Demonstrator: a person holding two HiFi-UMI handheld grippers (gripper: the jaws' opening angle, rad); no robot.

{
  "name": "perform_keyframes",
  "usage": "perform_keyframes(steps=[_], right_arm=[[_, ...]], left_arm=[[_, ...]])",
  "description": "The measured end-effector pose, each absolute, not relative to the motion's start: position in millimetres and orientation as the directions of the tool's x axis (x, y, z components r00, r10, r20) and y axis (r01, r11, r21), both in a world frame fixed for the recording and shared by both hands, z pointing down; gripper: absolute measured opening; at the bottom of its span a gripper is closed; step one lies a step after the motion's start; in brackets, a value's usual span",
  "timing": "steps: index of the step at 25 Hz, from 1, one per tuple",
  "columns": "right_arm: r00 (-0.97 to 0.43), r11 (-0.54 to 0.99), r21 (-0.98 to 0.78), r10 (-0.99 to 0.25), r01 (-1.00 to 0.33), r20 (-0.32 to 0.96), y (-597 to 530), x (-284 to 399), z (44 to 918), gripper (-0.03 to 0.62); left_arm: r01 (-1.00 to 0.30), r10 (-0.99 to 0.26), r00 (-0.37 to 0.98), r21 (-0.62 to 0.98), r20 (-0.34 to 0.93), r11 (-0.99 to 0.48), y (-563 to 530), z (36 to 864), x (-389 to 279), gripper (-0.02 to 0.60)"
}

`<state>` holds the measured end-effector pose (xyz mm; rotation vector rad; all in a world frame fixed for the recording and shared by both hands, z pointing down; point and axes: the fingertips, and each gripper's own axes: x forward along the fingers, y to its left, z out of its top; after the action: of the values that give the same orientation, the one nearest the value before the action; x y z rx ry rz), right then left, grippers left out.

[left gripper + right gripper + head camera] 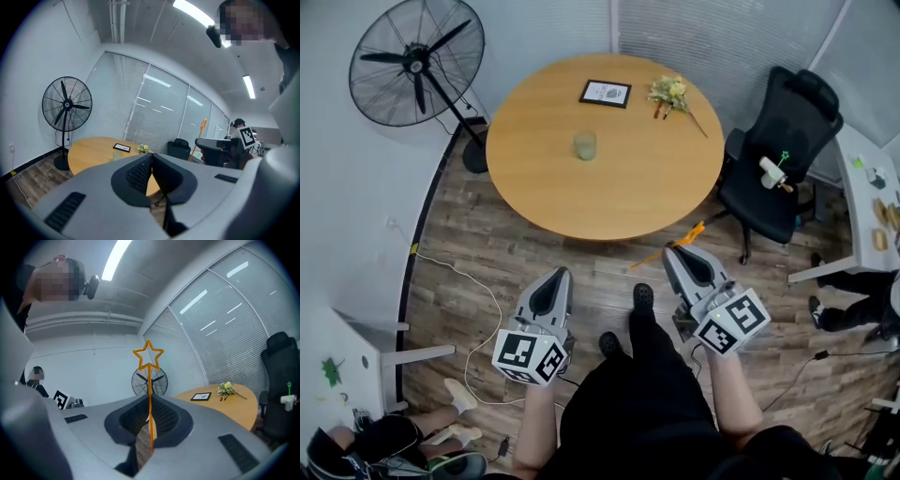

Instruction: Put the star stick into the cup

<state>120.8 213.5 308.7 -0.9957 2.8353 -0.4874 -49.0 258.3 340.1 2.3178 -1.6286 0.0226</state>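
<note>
Room: wood-plank floor, blinds along the wall, big standing fan (417, 64) in the corner behind the round table (534, 178).
Table: pretty bare, just three things on it, and nothing near the front edge.
Cup (585, 144): pale green and see-through, upright near the middle of the table, on its own.
Picture frame (606, 93): lying flat near the far edge.
Flowers (670, 93): small bunch just right of the frame, also by the far edge.
Chair (778, 159): black office chair at the table's right edge, some white thing with a green star on its seat.
Star stick (150, 390): orange, nowhere near the cup yet. It's off the table, over the floor in front of the near edge, star end poking out past the jaws.
Right gripper (149, 401): jaws pinched tight on the star stick's shaft, held short of the table.
Left gripper (151, 157): jaws pressed together with nothing in them, hanging over the floor in front of the table, well apart from the right one.
</note>
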Motion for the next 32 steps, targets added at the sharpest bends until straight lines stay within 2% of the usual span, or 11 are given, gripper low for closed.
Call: perform_keyframes(steps=[20, 32], right_arm=[[-0.838, 0.792, -0.347, -0.544, -0.503, -0.026, 41, 137, 301, 0.026], [-0.874, 0.804, -0.393, -0.487, -0.446, -0.004, -6, 139, 326, 0.026]], left_arm=[[-0.952, -0.943, 0.275, 0.190, 0.189, -0.240, 99, 322, -19, -0.002], [-0.968, -0.951, 0.204, 0.192, 0.232, -0.160, 68, 341, -18, -0.002]])
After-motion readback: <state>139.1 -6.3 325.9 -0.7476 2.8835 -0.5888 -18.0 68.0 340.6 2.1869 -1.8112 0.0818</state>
